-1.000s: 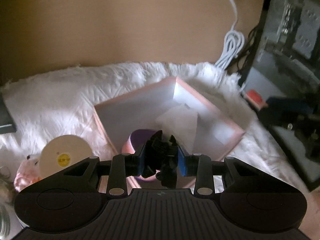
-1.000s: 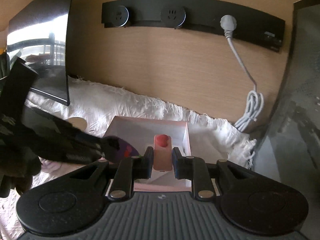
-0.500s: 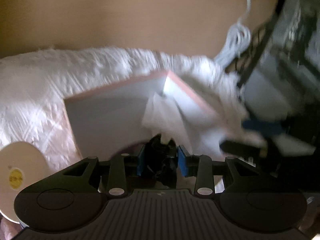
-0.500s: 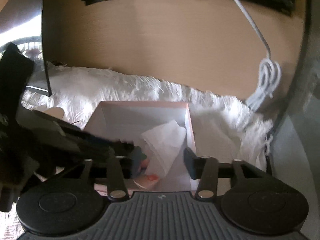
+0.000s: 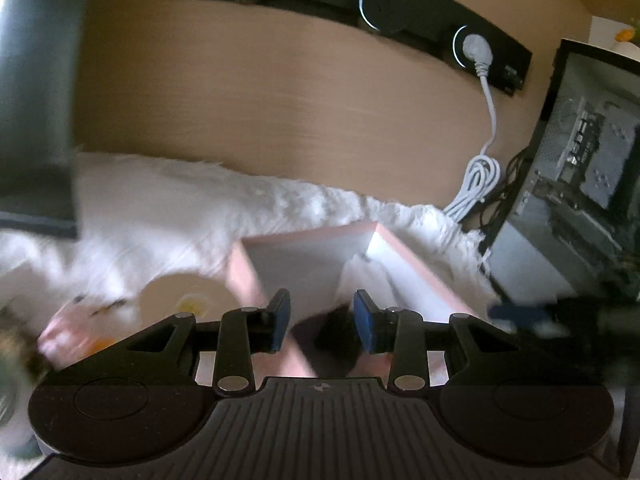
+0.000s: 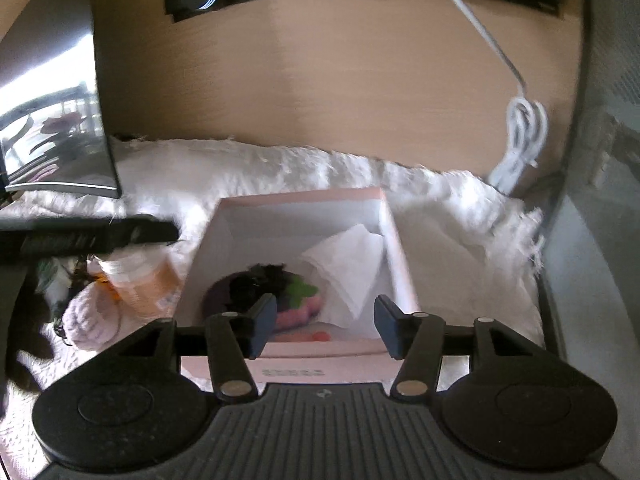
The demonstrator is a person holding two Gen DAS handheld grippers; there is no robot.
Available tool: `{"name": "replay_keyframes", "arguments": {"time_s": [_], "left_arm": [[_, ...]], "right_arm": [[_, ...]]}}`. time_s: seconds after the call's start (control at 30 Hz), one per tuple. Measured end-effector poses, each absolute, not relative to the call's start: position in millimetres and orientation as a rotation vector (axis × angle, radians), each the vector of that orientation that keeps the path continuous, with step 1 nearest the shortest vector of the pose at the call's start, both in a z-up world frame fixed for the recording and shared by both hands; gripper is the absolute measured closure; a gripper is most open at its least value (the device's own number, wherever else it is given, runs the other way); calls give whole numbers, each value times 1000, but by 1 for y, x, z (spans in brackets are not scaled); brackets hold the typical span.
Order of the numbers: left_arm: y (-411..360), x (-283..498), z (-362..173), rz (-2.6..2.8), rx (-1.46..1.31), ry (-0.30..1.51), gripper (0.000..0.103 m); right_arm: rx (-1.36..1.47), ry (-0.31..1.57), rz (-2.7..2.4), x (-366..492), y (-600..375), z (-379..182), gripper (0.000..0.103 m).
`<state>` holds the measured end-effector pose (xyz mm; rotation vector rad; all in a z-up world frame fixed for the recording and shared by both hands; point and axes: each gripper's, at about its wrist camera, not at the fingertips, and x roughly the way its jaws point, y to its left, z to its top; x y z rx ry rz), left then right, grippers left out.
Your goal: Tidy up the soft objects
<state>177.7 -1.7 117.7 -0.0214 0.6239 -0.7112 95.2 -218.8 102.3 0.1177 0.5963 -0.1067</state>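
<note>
1. The right gripper [image 6: 325,326] hangs over the near wall of the pink box [image 6: 394,248]. Its jaws are opening and nothing is between the pads; they touch nothing.
2. The left gripper [image 5: 322,322] has its blue-padded jaws apart with nothing pinched between them. Behind the gap lies a dark, blurred shape inside the box; the left view is too smeared to say what it is.
3. The soft objects lie in the box: a dark purple pouch [image 6: 224,292] with a black tangle [image 6: 256,276] on top, beside it a pink knitted strawberry [image 6: 298,306] with a green leaf, and a small pink piece with a red spot [image 6: 316,335] against the near wall. White tissue paper [image 6: 348,260] fills the right-hand corner.
4. Writing: a short dark line of print [image 6: 292,372] on the box's outer front face, too blurred to read. A round lid [image 5: 188,300] left of the box carries a yellow sticker, also unreadable.
5. Only the right view shows the box contents clearly, plus a pale knitted toy [image 6: 92,320] and an orange-tinted jar [image 6: 144,276] just left of the box on the white fluffy cloth [image 6: 460,240].
6. Only the left view shows the open computer case [image 5: 592,168] at right and the whole white cable [image 5: 486,148] plugged into the black socket strip [image 5: 420,28].
</note>
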Motion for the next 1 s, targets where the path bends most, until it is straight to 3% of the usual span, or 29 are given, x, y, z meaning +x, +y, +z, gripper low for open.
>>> {"name": "replay_keyframes", "arguments": {"time_s": [0.2,0.47,0.63,1.0], "left_arm": [[66,128,89,-561,27,647,64],[141,134,64,-327,-106,720,64],[152,149,57,-278,-189,730,64],[125,190,33,-272,-91,789,64]], "right_arm": [[61,598,-6,109,-167,110,48],[-79,647,159,105,-86,90,48],[-130,682,205,95,-63,76,48],[-170,728,209,85,-66,62,48]]}}
